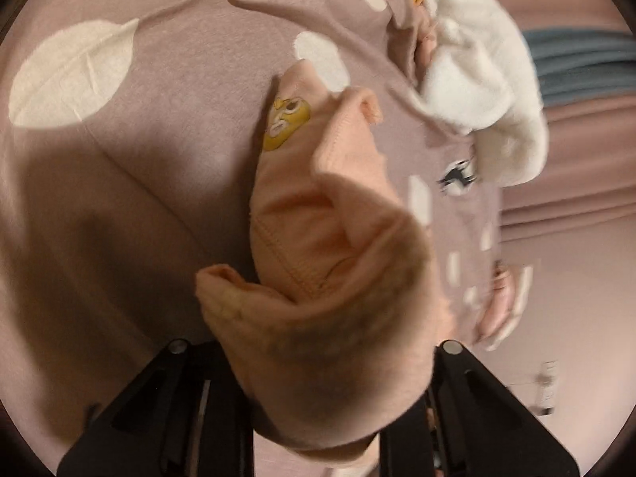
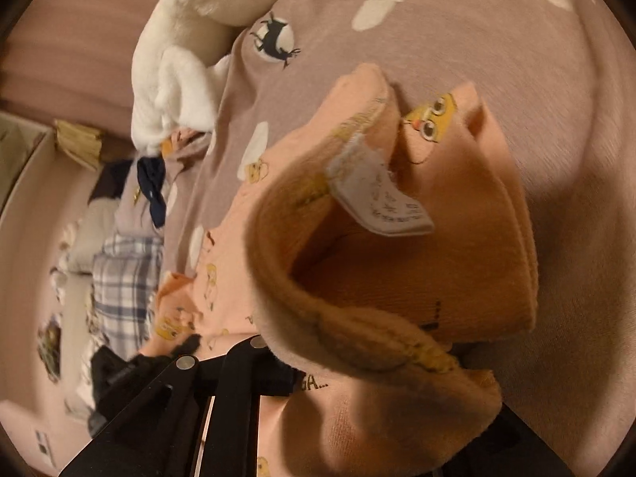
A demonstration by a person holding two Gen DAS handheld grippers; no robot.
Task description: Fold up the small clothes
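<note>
A peach garment (image 1: 330, 238) with yellow cartoon prints lies bunched on the mauve bedspread (image 1: 167, 127). In the left wrist view its folded edge fills the space between the black fingers (image 1: 187, 393), and my left gripper (image 1: 318, 381) is shut on it; the fingertips are hidden under the cloth. In the right wrist view the same peach garment (image 2: 397, 286) gapes open, showing a white care label (image 2: 381, 198). My right gripper (image 2: 357, 397) is shut on its ribbed hem, with the right finger mostly covered by fabric.
A white fluffy garment (image 2: 175, 75) lies at the bedspread's far edge, with a navy item (image 2: 153, 187) and a plaid cloth (image 2: 123, 278) beyond it. A cardboard box (image 2: 28, 151) stands at the left. The bedspread carries cream leaf shapes (image 1: 71, 75).
</note>
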